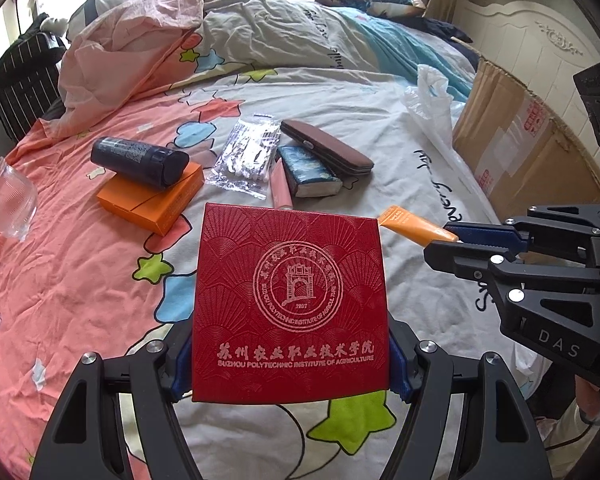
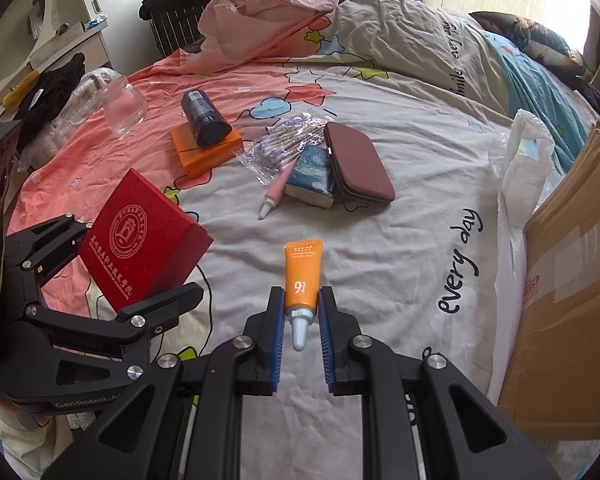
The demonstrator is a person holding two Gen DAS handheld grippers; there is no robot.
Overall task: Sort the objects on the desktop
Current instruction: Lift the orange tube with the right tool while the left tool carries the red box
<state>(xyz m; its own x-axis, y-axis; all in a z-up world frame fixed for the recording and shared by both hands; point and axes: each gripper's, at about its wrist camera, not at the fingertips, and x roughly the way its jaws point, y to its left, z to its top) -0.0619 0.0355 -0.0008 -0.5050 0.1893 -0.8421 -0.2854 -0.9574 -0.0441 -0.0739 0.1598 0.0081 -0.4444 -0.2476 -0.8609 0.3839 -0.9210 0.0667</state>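
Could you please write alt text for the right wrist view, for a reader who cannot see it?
The right claw grips a small orange tube above a patterned bedsheet, while at left the left claw holds a red box. Farther back lie a dark bottle on an orange box, a brown case and a glass jar.

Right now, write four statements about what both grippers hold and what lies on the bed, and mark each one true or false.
1. The left gripper grips a red box. True.
2. The right gripper is empty. False: it is shut on an orange tube.
3. The dark bottle lies on the orange box. True.
4. The brown case stands apart from everything. False: it rests against the blue tissue pack.
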